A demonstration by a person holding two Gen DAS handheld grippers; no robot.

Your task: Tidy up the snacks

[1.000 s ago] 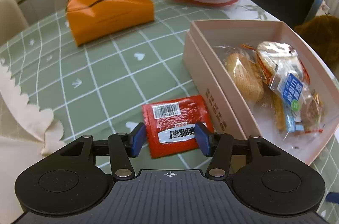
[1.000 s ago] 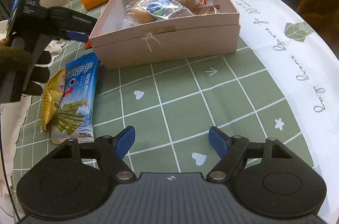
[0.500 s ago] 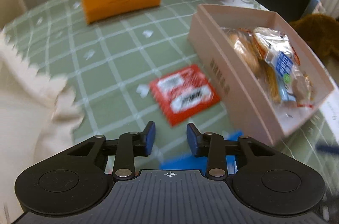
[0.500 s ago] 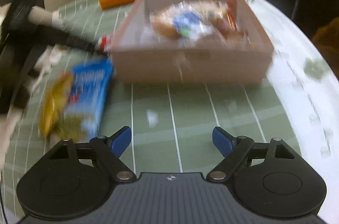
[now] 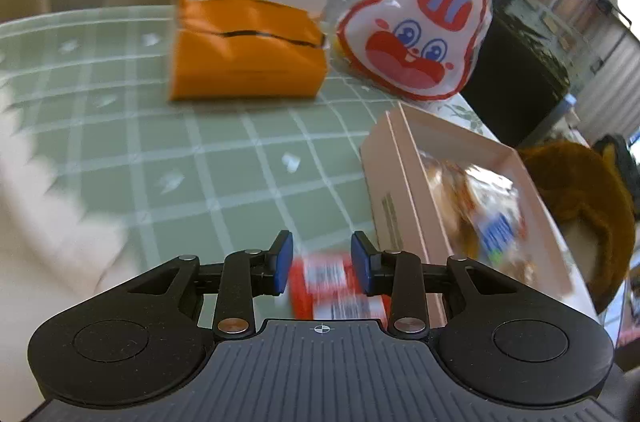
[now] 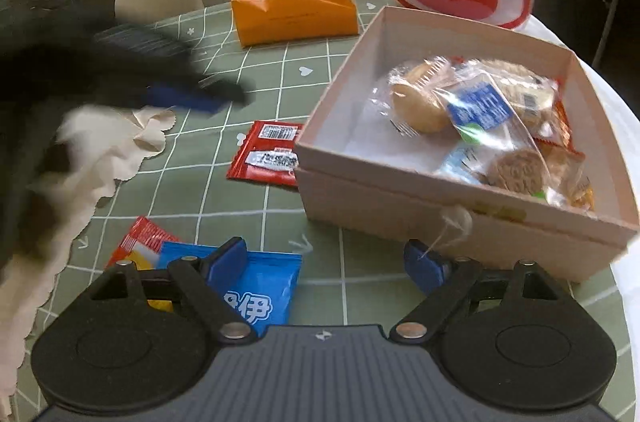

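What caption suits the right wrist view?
Open right gripper hovers over a blue snack packet beside the pink snack box.

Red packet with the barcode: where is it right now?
Right wrist view: the red packet lies flat on the green cloth, its right edge against the pink box, beyond the blue packet.

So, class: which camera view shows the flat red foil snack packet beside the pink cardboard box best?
The right wrist view: the red packet lies sharp and nearly whole against the box. In the left wrist view it is blurred and partly hidden behind the gripper body.
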